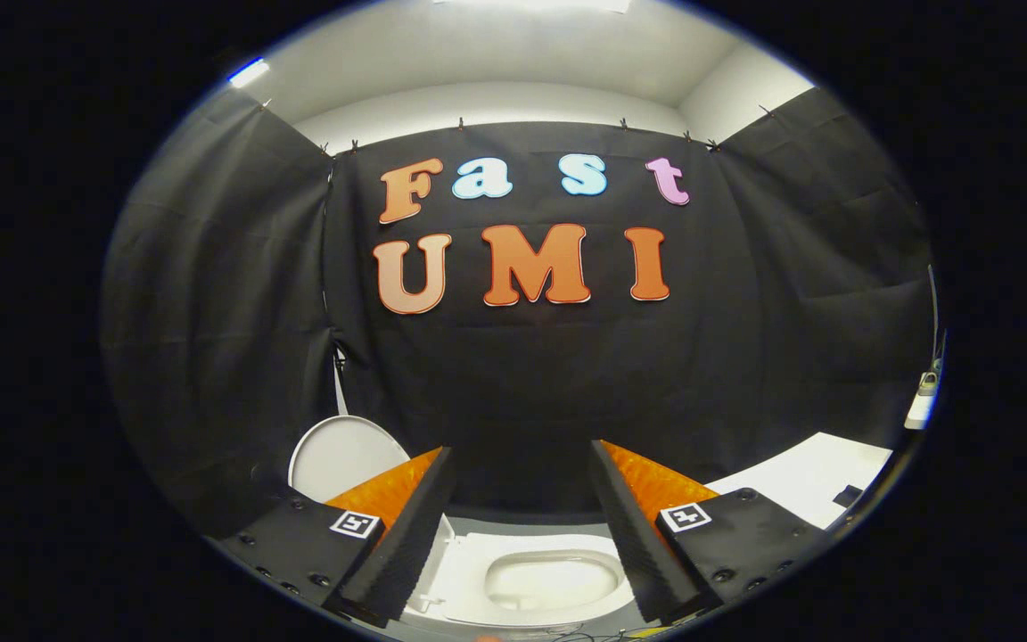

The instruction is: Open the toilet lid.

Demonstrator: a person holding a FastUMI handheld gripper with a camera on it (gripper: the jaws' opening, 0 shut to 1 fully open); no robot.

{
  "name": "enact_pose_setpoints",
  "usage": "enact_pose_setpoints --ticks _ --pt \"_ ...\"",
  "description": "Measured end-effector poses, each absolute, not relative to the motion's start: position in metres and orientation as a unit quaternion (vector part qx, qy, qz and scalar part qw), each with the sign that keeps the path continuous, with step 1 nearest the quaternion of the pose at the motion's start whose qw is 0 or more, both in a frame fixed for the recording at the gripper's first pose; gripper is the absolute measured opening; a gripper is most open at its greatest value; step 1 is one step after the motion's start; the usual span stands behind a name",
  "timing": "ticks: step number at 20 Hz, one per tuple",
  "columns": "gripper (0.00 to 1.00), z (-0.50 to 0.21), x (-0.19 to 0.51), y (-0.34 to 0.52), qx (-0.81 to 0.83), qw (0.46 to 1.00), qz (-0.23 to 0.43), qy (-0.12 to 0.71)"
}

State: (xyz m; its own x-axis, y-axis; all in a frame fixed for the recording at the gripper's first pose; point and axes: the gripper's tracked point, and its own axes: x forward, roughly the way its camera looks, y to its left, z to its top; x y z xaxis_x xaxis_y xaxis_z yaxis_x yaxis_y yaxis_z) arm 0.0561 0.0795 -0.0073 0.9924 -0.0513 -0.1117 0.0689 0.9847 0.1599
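- Toilet lid (341, 453) stands raised, left of and beyond the left finger, behind the bowl (549, 575).
- Gripper (522, 499) spread wide, empty, above the bowl.

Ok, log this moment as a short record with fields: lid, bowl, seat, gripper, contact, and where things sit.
lid: lid is raised, standing up against the black cloth wall, behind one finger
seat: seat is down, around the bowl
bowl: bowl is uncovered, seen below and between the fingers
gripper: gripper jaws stand wide apart, holding nothing
contact: nothing pressed by either finger
other: white surface beyond the other finger, beside the wall
task state: lid already open
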Motion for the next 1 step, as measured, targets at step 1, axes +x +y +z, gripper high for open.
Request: enact_pose_setpoints --ticks 1 --pt "0.98 -0.0061 0.0560 0.0826 0.085 0.995 -0.026 0.054"
